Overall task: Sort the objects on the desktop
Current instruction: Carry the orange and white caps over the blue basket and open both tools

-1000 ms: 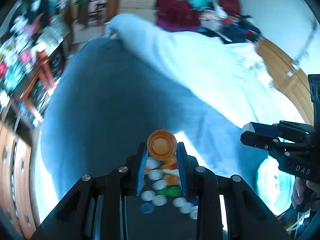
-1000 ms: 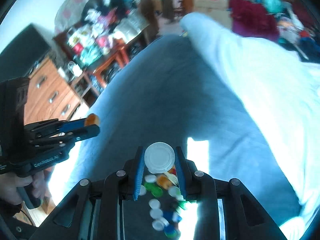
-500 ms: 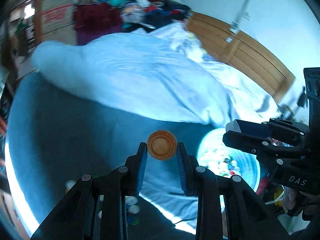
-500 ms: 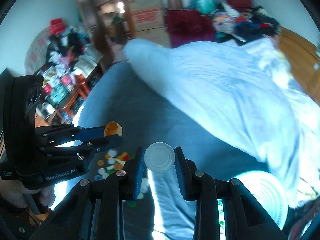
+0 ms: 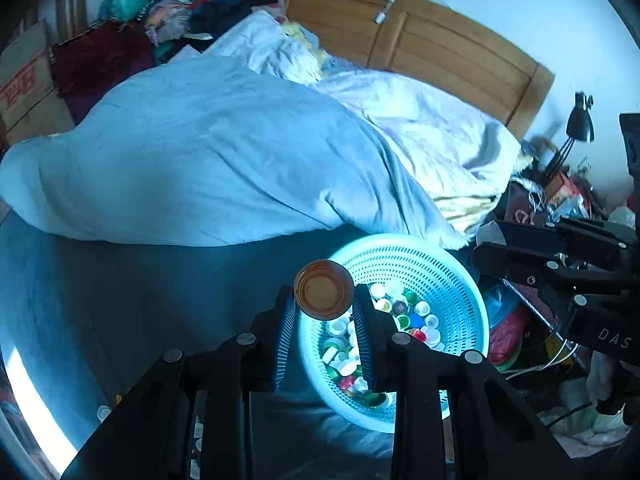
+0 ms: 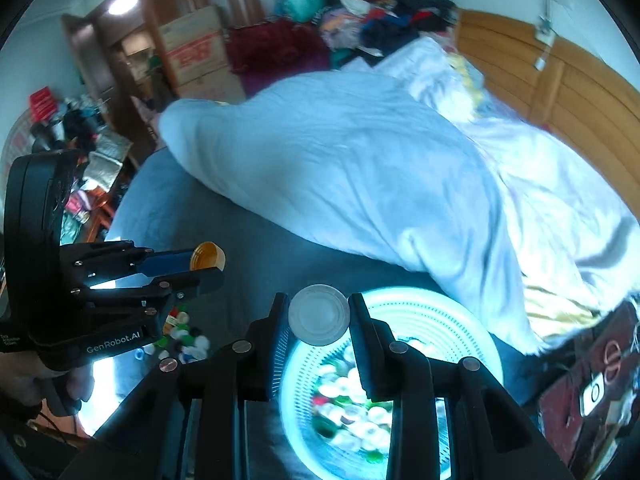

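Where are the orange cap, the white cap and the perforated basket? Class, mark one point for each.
orange cap [image 5: 323, 289]: left wrist view, centre of its hollow face.
white cap [image 6: 319, 314]: right wrist view, middle of its round face.
perforated basket [image 5: 404, 264]: left wrist view, far inner wall.

Rumpled pale-blue quilt [image 5: 208, 152] heaped across bed, over darker grey-blue sheet [image 5: 132, 292]. Slatted wooden headboard [image 5: 432, 52] against white wall. Black gooseneck desk lamp [image 5: 578, 128] beside bed. Pile of mixed clothing [image 6: 360, 12] at far side, dark-red plush blanket [image 6: 276, 52] next to brown cardboard box with red print [image 6: 196, 48]. Cluttered red-framed shelf [image 6: 92, 200] at bed's edge.
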